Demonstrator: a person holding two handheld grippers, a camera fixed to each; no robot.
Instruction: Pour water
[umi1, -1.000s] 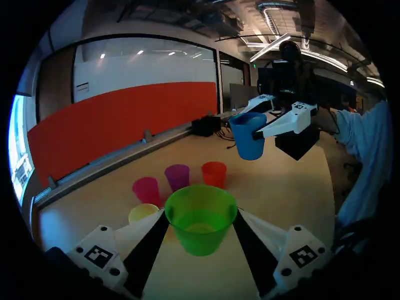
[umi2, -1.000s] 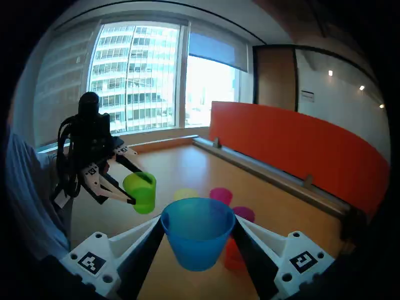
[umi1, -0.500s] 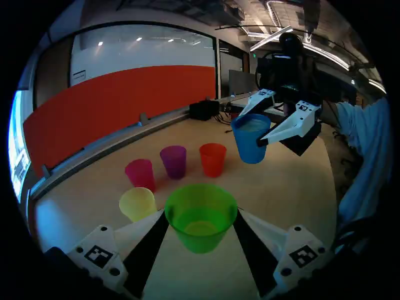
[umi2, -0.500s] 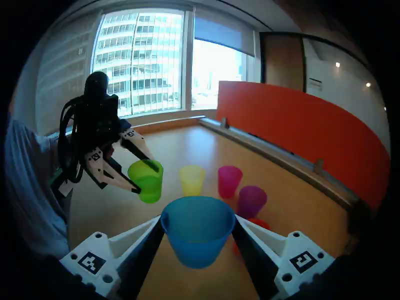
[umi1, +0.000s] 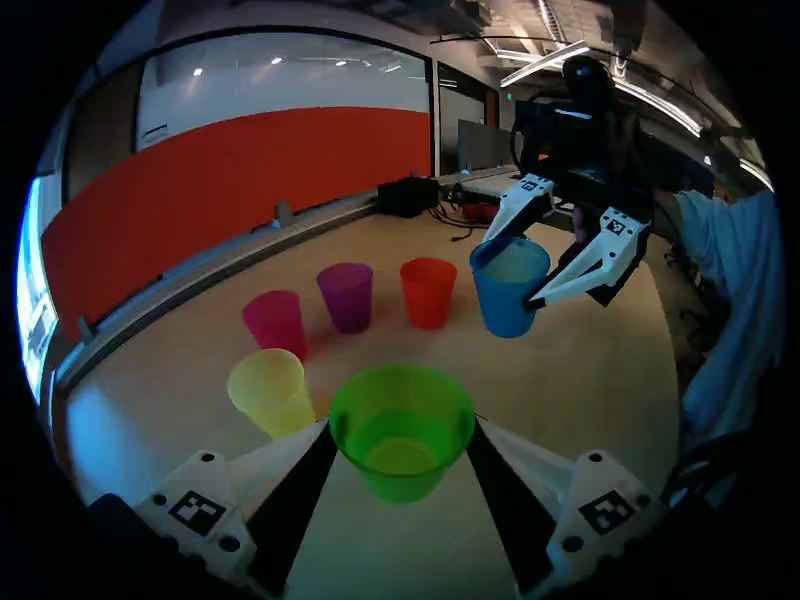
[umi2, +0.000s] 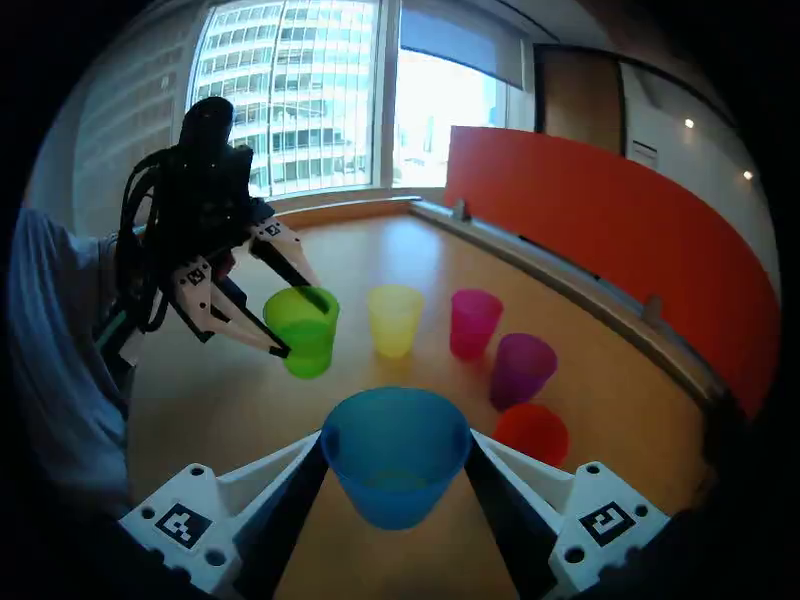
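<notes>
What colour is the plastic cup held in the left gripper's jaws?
Bright green: the translucent green plastic cup shows best in the left gripper view.

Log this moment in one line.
left hand-held gripper: shut on green cup | right hand-held gripper: shut on blue cup | pour: not started | table: yellow cup, pink cup, purple cup, orange cup
</notes>
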